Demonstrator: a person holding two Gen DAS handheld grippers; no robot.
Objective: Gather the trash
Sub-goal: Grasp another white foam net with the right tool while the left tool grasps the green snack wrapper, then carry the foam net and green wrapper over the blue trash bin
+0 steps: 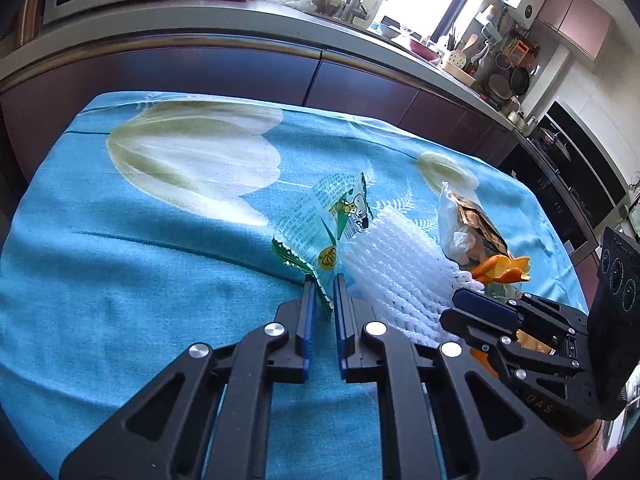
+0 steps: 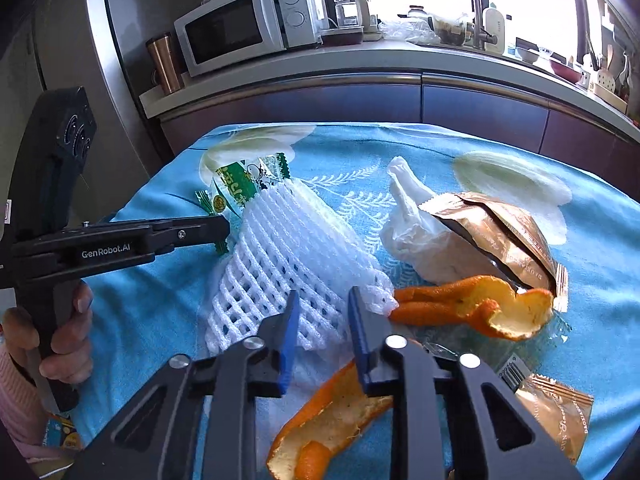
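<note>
A green-and-white snack wrapper (image 1: 320, 220) lies on the blue tablecloth (image 1: 120, 260). My left gripper (image 1: 324, 290) is shut on its near green corner. In the right wrist view the left gripper (image 2: 226, 226) comes in from the left onto that wrapper (image 2: 240, 184). A white foam net (image 2: 280, 248) lies beside it, and my right gripper (image 2: 324, 304) is shut on the net's near edge. Orange peel (image 2: 480, 304) touches the net on the right. Another peel (image 2: 332, 420) lies under the right gripper. The left wrist view shows the right gripper (image 1: 456, 304) at the foam net (image 1: 392, 264).
A torn gold packet (image 2: 500, 232) and crumpled white plastic (image 2: 412, 232) lie behind the peel. A small gold wrapper (image 2: 556, 408) sits at the near right. A person's hand (image 2: 68, 332) holds the left gripper's handle. Beyond the table runs a counter with a microwave (image 2: 240, 28).
</note>
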